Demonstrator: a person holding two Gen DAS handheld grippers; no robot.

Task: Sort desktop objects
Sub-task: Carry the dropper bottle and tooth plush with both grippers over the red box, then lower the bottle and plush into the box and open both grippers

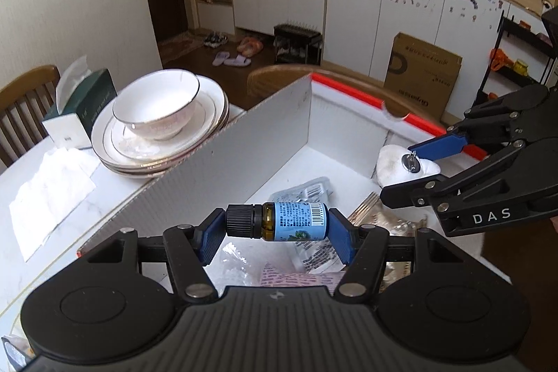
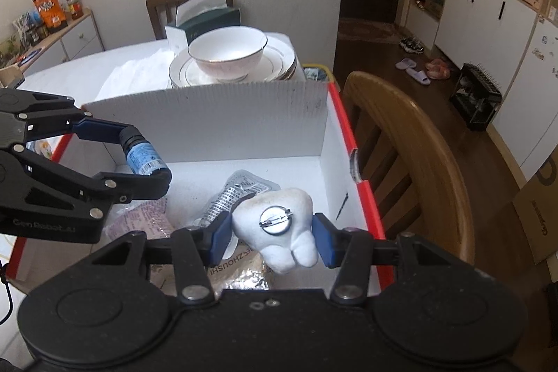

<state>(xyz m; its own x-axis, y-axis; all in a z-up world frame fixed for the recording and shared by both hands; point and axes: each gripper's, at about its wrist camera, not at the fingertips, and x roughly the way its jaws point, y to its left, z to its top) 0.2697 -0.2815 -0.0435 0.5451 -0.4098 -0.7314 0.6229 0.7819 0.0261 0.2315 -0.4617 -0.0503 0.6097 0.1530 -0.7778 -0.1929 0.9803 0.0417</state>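
Clamping the bottle [image 1: 284, 220] end to end, the left gripper [image 1: 275, 229] is risking a roll-out; the right gripper [image 2: 272, 232] is squeezing the plush [image 2: 279, 225] over the box [image 2: 244, 114].

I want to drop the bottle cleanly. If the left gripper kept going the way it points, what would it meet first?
Probably the silver packet lying on the box floor, beyond the bottle in the left gripper; depth is uncertain.
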